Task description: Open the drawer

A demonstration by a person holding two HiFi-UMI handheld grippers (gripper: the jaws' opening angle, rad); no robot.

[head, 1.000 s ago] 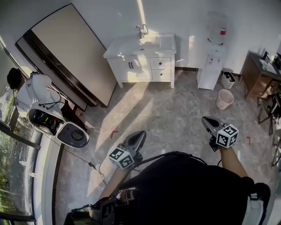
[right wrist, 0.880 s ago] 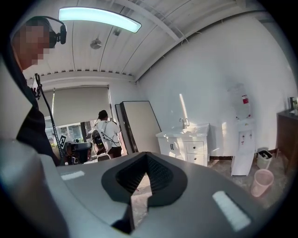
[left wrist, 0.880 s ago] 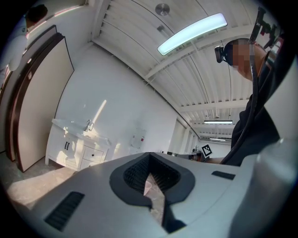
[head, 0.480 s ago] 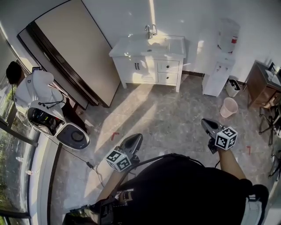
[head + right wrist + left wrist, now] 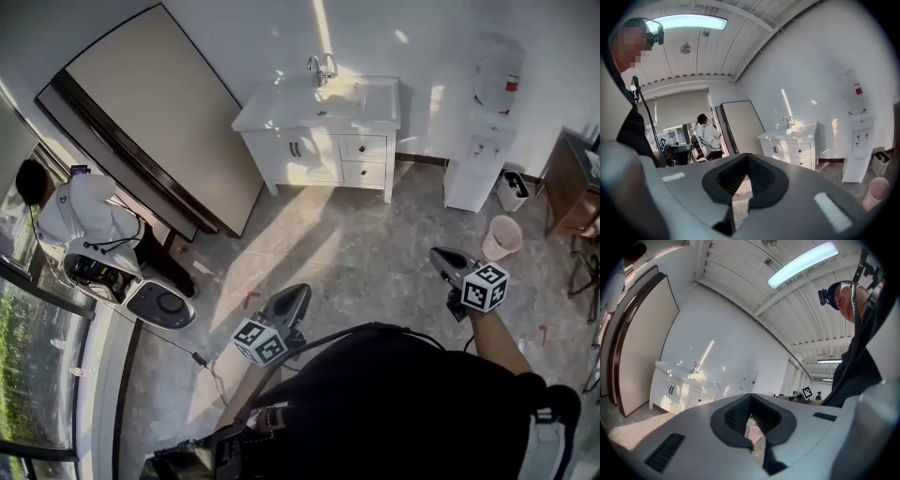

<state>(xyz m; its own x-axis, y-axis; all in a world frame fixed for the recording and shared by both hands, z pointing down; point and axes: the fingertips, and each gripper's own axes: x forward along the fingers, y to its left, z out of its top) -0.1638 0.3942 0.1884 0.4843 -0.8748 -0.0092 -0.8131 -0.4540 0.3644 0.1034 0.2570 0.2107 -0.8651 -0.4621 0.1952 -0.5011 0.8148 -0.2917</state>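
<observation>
Since the drawer [image 5: 364,148] is way off at the upper middle of the head view, shut in the white cabinet [image 5: 281,150] under the sink [image 5: 323,96], I'd guess both tools are just being carried out front for the walk over. The left gripper [image 5: 298,292] at lower middle and the right gripper [image 5: 441,255] at right both have their jaws pressed together with nothing in them. That makes sense, since nothing's in reach yet. Compared with a second back, the cabinet looks a bit bigger and lower in frame, and the pink bin [image 5: 504,238] slid down-right, so the person [image 5: 403,403] has closed in some. The grippers sit in about the same spots.
</observation>
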